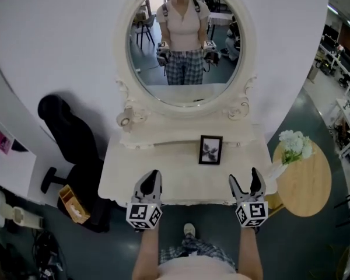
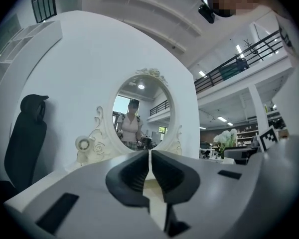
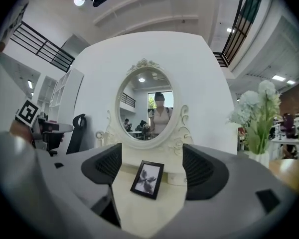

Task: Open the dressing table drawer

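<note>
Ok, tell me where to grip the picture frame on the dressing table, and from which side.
Probably its two side edges, coming from the front. The picture frame stands upright, face out, with the mirror close behind, so the back is hard to reach. The right gripper, jaws open, points at it from that side, well short of it.

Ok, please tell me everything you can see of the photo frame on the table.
The photo frame is small and rectangular, with a black border around a grey picture, perhaps of flowers. It stands upright, portrait way, on the cream table, right of centre, below the mirror. Only the table touches it.
</note>
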{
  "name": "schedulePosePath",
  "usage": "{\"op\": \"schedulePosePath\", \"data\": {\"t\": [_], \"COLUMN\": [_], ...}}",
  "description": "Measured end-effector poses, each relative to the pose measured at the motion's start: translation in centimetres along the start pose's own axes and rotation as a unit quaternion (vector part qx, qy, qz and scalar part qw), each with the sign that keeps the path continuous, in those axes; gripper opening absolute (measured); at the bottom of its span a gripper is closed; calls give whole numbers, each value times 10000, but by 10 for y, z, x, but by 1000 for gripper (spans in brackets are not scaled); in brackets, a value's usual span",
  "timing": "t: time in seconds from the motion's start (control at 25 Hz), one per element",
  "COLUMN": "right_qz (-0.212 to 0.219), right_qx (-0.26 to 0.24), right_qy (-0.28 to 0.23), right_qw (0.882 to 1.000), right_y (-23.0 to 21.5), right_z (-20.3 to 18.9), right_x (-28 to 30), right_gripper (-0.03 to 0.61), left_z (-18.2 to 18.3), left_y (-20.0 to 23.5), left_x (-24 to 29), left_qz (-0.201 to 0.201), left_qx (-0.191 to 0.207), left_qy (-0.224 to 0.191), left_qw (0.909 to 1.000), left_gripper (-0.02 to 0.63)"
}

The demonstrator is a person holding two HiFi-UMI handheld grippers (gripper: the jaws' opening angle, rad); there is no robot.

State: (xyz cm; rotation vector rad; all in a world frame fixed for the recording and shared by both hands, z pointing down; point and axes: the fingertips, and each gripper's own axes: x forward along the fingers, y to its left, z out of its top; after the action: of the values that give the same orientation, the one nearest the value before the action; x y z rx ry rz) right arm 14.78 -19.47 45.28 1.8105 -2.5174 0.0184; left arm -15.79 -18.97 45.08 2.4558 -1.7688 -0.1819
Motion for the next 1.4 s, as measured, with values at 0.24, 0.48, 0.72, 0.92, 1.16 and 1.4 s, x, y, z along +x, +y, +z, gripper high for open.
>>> {"op": "schedulePosePath", "data": {"t": [0.24,0.48,0.72,0.92,1.16,1.4], "right_qz": [-60,-200,-469,-613,-713,-733], "right_qx": [102,67,66,-23,9,22], "right_qy": [104,379,543,823,1223,1615], "right_qw": [9999,9991,9974,9947,9899,9841], "right_y": [-25,-38,-65,-84,-105,-124], "right_z": [-8,-27,-46,-75,-123,-162], "right_x": [56,89,115,138,159,176], "right_gripper": [366,354,334,318,301,248], "left_z": [-5,-11,-27,-53,-85,-108], "left_y": [13,25,23,17,9,-6], "left_x": [51,93,136,166,187,201], "left_qz": [19,-123,-289,-531,-632,-679], "left_qx": [-10,28,7,-80,-102,-183], "left_qy": [130,239,466,635,823,910], "left_qw": [9999,9996,9985,9965,9946,9934], "left_gripper": [38,38,38,38,38,38]}}
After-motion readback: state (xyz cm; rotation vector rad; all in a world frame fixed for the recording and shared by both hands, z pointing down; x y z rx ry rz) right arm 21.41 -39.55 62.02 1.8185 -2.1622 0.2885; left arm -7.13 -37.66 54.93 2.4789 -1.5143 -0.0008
